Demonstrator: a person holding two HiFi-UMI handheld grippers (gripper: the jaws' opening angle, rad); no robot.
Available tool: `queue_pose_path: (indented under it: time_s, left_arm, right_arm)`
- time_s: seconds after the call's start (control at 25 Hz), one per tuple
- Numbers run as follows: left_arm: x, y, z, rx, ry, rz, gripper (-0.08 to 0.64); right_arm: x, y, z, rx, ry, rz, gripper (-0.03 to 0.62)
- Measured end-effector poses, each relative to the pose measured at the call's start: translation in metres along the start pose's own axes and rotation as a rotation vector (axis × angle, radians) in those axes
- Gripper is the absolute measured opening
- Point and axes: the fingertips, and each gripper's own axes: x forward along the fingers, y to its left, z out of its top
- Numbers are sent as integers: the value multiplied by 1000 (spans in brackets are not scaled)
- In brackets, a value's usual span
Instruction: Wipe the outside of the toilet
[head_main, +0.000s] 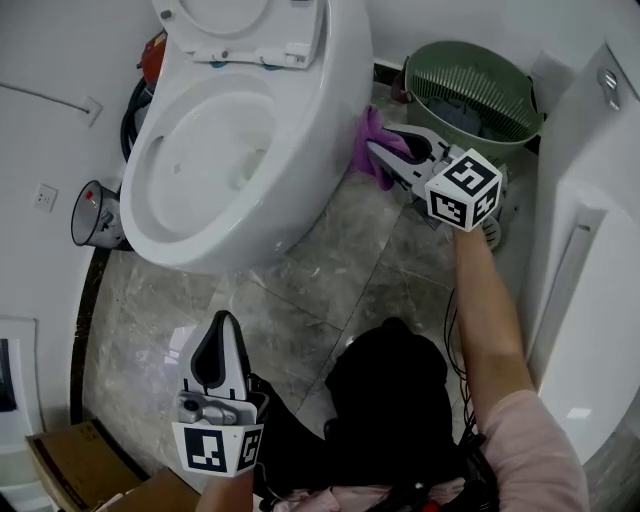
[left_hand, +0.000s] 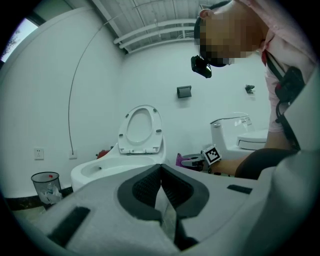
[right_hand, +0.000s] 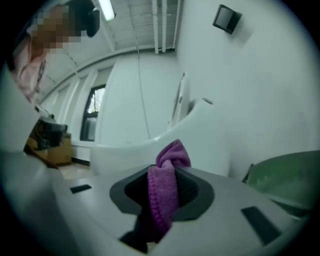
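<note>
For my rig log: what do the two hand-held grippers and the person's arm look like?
Both the left hand-held gripper and the right hand-held gripper have pale grey bodies, black ribbed pads and a white cube with black square markers. The right arm wears a pink sleeve; thin black cables hang beside it.

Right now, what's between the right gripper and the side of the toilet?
Only the purple cloth, clamped in the right gripper and apparently against the toilet wall; the head view shows it.

Purple cloth (right_hand: 163, 200) between the tongs (right_hand: 169, 174)
</note>
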Motion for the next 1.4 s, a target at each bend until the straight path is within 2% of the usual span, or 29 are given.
queue_pose_path:
  time_s: [0.08, 0.16, 0.48, 0.68, 0.8, 1.08, 1.4]
  left_arm:
    - [8, -3, -4, 5, 14, -13, 5]
    - [15, -5, -10, 9, 29, -23, 5]
    - [34, -1, -32, 13, 93, -17, 5]
    - [41, 2, -37, 17, 112, -8, 6]
    - [46, 2, -41, 11, 119, -14, 6]
    - [51, 9, -45, -3, 126, -1, 7]
    - [49, 7, -42, 14, 119, 2, 8]
  right_arm:
    - [3, -35, -31, -37, 70, -158, 92]
    - [9, -60, -61, -61, 138, -263, 92]
    - [44, -113, -136, -10, 211, -471, 89]
    - [58, -131, -160, 55, 196, -542, 87]
    - [63, -143, -171, 96, 180, -552, 87]
    - [76, -151, -186, 126, 162, -487, 86]
    - [82, -141, -185, 244, 69, -363, 81]
